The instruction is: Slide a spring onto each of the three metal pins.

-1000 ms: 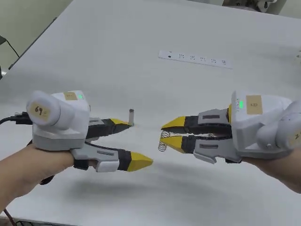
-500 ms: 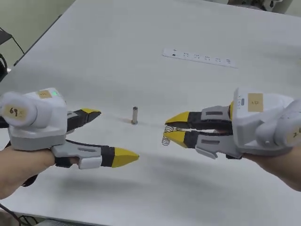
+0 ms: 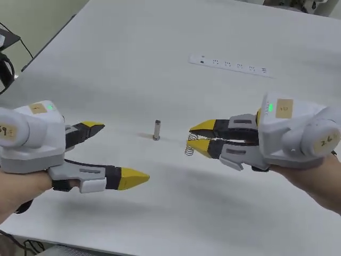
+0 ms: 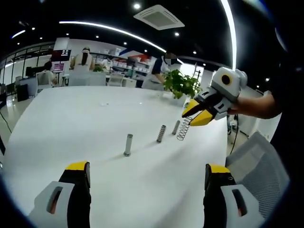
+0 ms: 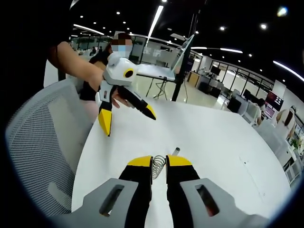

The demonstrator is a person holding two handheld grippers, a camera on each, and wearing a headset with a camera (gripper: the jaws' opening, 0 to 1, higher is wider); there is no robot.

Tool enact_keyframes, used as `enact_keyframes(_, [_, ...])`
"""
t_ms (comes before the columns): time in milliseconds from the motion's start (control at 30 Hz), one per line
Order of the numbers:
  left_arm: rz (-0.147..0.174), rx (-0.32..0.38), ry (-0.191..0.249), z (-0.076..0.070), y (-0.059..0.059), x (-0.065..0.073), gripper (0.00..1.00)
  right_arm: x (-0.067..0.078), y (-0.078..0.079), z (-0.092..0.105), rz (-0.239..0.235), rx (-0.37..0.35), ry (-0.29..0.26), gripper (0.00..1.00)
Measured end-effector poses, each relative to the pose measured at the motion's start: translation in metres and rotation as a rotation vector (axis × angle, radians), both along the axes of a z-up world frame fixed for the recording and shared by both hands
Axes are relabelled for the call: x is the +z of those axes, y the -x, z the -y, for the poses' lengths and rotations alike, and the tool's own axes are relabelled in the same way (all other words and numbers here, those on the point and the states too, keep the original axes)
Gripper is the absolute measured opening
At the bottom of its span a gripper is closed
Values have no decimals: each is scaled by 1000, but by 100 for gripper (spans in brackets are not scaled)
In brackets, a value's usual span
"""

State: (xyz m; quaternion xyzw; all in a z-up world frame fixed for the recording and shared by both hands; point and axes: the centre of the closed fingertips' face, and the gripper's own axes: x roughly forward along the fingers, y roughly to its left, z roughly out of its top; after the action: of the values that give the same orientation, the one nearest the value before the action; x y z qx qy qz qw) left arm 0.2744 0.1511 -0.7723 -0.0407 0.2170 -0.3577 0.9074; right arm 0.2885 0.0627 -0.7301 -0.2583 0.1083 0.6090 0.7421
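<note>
In the right tool (image 3: pixel 193 137), a spring (image 3: pixel 189 148) (pin (image 3: pixel 156 129) nearby).

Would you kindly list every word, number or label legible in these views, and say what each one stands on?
"9", cut off at the picture's edge: left round sticker on the left tool.
"26", probably, faint: right round sticker on the right tool.
Too small to read: left square sticker, right square sticker, power strip markings.
</note>
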Motion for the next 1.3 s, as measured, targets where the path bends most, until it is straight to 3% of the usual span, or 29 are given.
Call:
enact_keyframes(533, [-6,15,-3,-7,6,-2,98,13,-33,-29,14,-3,-24,8])
enact_keyframes(900, [-11,24,2,-10,10,-3,98,9,-54,-49,-4,-25,-35,8])
enact_keyframes(1300, [-9,39,4,-12,10,-3,98,6,-61,-63,-22,-32,-38,8])
